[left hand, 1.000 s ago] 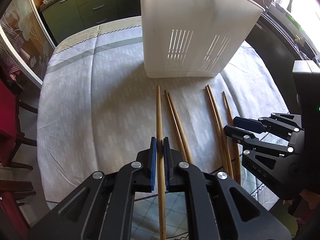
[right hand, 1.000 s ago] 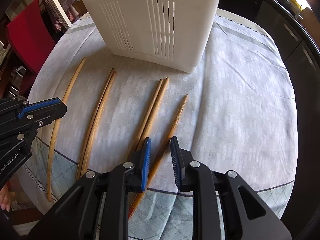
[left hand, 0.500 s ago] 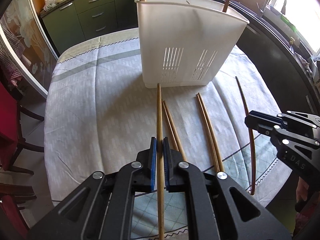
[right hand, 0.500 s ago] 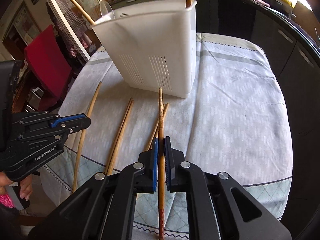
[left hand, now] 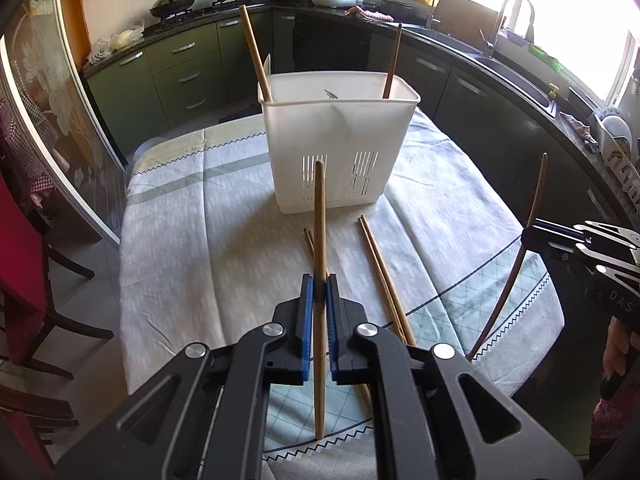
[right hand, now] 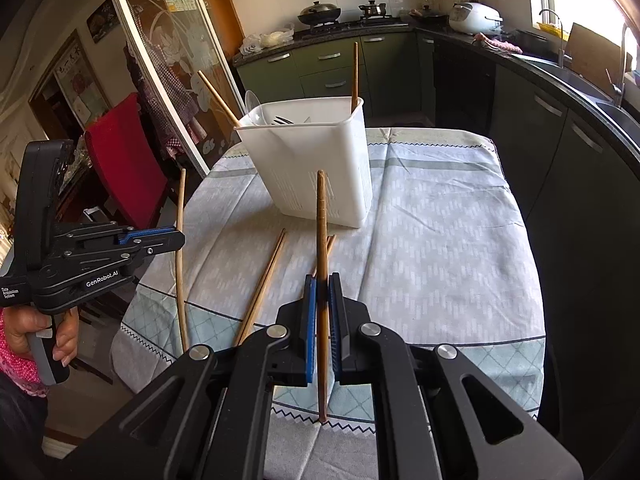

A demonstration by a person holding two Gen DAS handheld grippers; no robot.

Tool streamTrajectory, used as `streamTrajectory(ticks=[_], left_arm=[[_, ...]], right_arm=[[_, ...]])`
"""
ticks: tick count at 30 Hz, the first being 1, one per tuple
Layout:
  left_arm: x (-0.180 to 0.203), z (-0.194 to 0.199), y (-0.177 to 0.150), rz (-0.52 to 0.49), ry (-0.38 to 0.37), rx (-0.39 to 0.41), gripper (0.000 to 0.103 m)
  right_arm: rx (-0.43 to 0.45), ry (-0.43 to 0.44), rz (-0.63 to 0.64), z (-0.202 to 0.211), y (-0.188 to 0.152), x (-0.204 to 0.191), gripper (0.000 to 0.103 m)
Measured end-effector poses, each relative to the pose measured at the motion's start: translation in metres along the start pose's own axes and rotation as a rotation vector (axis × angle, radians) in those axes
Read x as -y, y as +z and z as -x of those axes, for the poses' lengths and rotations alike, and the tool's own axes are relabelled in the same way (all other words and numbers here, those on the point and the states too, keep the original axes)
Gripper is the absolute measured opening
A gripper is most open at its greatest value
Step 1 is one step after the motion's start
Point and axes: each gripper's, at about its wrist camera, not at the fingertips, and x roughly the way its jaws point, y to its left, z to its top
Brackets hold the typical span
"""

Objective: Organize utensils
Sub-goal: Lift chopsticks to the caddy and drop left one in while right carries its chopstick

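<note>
1. Both held chopsticks, lying on the cloth a second ago, now stand clear of it; the right jaws, then apart around theirs, are now closed on it.
2. Light chopstick: clamped between the blue pads of the left gripper, jaws narrow, stick running forward toward the holder with its rear end showing below the pads.
3. Dark chopstick: clamped in the right gripper, jaws narrow, likewise aimed at the holder.
4. Pair of chopsticks: lying side by side on the tablecloth, between the two grippers.
5. Second pair: on the cloth beside the first, partly hidden behind the held light stick.
6. White utensil holder: slotted plastic, upright near the far middle of the surface; one chopstick leans out of its left corner, another stands at its right corner. Fork tines show inside.
7. Tablecloth: pale grey-green, patterned, covering the round surface.
8. Person's hand: wrapped on the left gripper's handle, pink sleeve below.
9. Surroundings: red chair, green kitchen cabinets, rice cooker.
</note>
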Motion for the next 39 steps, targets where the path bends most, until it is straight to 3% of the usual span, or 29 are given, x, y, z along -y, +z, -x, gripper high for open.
streamTrajectory(ticks=[9, 18, 26, 32, 35, 39], left_arm=[[0.001, 0.023, 0.0, -0.004, -0.012, 0.04, 0.006], [0.008, 0.047, 0.028, 0.008, -0.071, 0.095, 0.006], [0.019, 0.092, 0.093, 0.012, -0.077, 0.217, 0.006], [0.019, 0.121, 0.154, 0.04, -0.002, 0.331, 0.006], [0.017, 0.117, 0.178, 0.055, 0.049, 0.353, 0.006], [0.013, 0.086, 0.195, 0.076, 0.096, 0.316, 0.006]], right_arm=[[0.027, 0.016, 0.017, 0.013, -0.003, -0.005, 0.007], [0.055, 0.031, 0.034, 0.023, 0.002, -0.008, 0.007], [0.05, 0.028, 0.018, 0.022, 0.001, 0.005, 0.007], [0.044, 0.029, 0.007, 0.02, -0.002, 0.015, 0.007], [0.043, 0.033, 0.002, 0.021, -0.003, 0.02, 0.007], [0.056, 0.036, 0.007, 0.026, 0.001, 0.021, 0.007]])
